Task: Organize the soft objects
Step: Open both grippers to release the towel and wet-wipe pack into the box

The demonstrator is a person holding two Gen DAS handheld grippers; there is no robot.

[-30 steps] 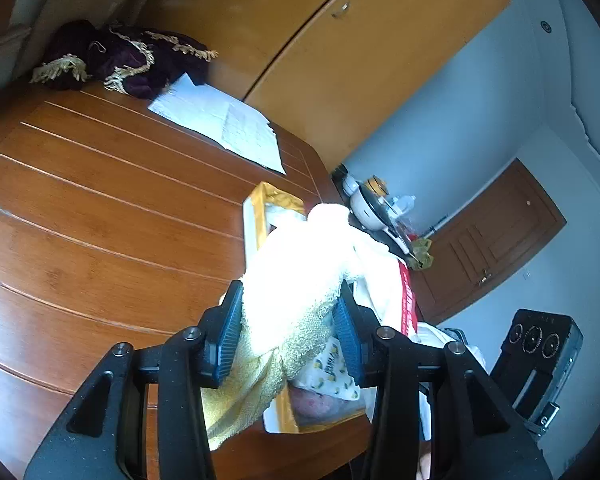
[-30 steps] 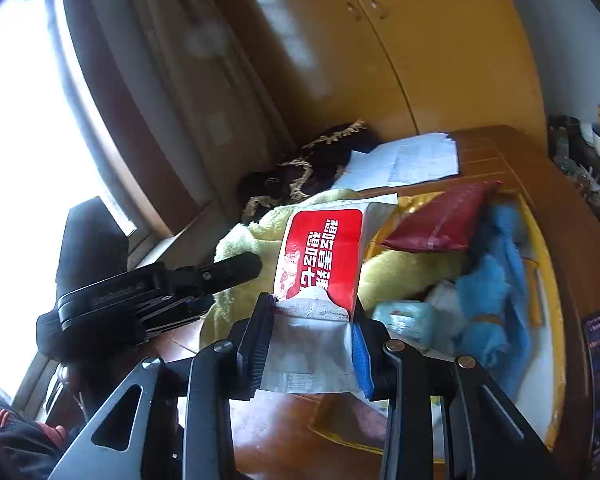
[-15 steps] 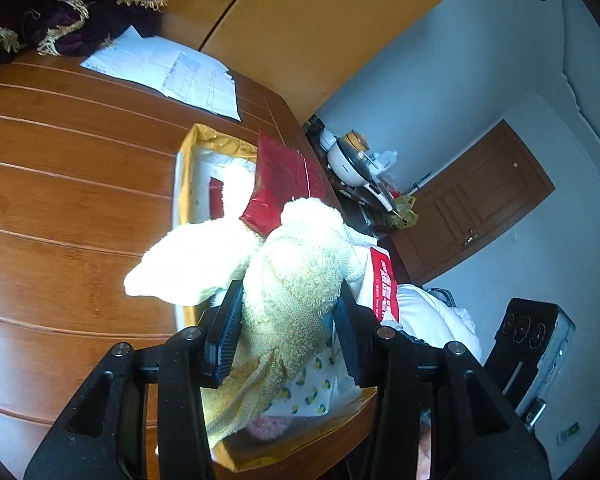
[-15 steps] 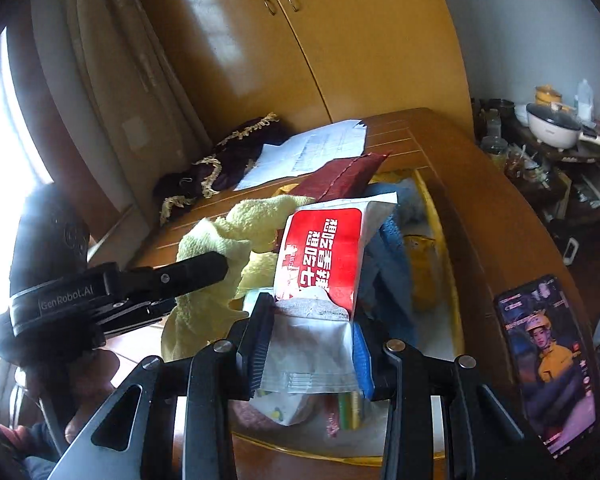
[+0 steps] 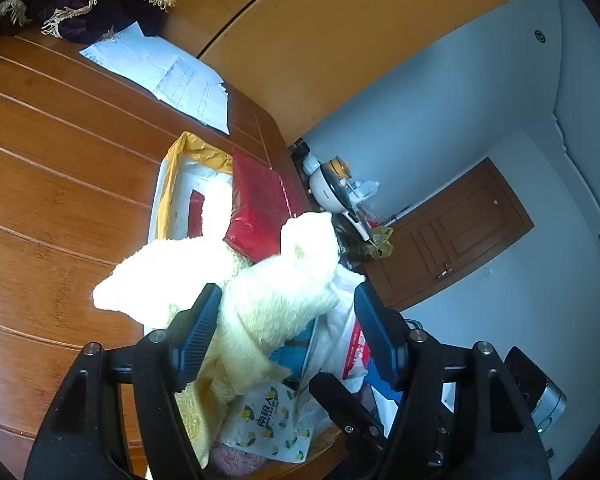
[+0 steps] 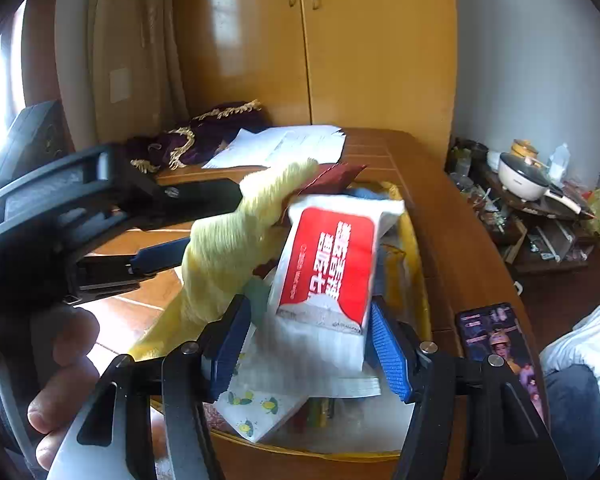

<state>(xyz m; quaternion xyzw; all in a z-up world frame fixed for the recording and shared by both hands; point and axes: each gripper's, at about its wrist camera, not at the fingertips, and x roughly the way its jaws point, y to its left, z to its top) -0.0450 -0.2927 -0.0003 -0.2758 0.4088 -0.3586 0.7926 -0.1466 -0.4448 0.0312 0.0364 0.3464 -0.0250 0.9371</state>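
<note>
Wooden worktop (image 5: 60,168) planks fill most of the left wrist view, with a yellow-rimmed tray (image 5: 168,184) near the middle, papers (image 5: 160,76) at 11 o'clock and a fringed purple cloth (image 5: 80,8) in the far corner.

The left tool (image 5: 286,332) is spread wide, and the yellow towel (image 5: 268,300) is only draped against its left pad, so it looks let go rather than pinched. The right tool (image 6: 306,344) is also parted. The red-and-white tissue pack (image 6: 328,260) stands between its pads; whether it's actually clamped can't be told, a gap seems to show on the right.

Both soft things sit over the tray, on top of a lemon-print pouch (image 6: 256,408) and blue fabric.

To get this done cleanly, both should probably be lowered well inside the rim before backing off, since the towel's loose end hangs out over the wood at 9 o'clock and could drag everything out.

Pose-wise, both tools are tilted down over the tray's near end, left tool at 9 o'clock of the right one, a thumb (image 6: 60,400) visible on its grip.
</note>
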